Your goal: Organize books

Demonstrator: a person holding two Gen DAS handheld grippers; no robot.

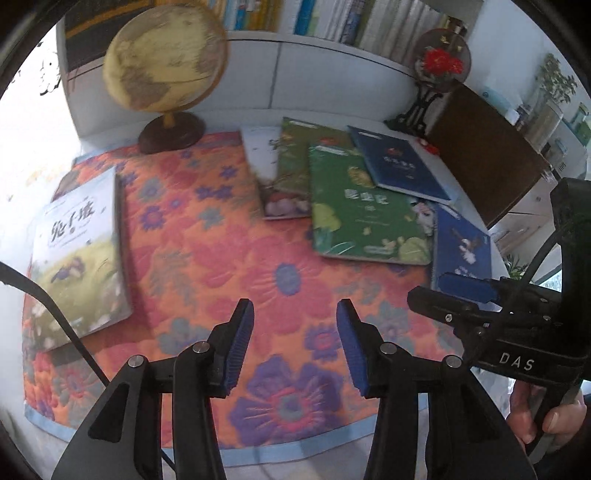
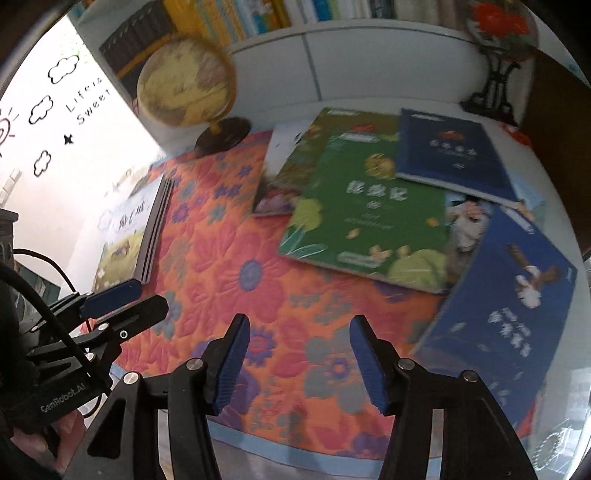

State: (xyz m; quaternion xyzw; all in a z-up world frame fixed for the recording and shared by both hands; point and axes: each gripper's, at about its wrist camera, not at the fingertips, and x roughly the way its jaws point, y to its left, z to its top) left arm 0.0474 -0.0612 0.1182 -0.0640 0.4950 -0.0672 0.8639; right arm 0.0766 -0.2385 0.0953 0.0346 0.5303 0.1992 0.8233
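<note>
Several glossy paperback books lie overlapped at the far right of the orange flowered quilted mat point(image 1: 207, 229), the green-covered book point(image 1: 364, 206) uppermost, one stack point(image 1: 79, 251) at left. Left gripper point(image 1: 295, 345) and right gripper point(image 2: 299, 363) hover parted, empty. Best to pinch one free edge at a time.

Shelf books point(image 1: 332, 18) are cut off by the top edge, titles unreadable through blur; the globe point(image 1: 164, 55) is smeared, its map illegible; the white book point(image 1: 264, 162) is largely covered by the green books point(image 1: 362, 206); the fan ornament point(image 2: 498, 26) is cropped at the top edge; a hand point(image 2: 40, 443) is half hidden behind its gripper handle.
</note>
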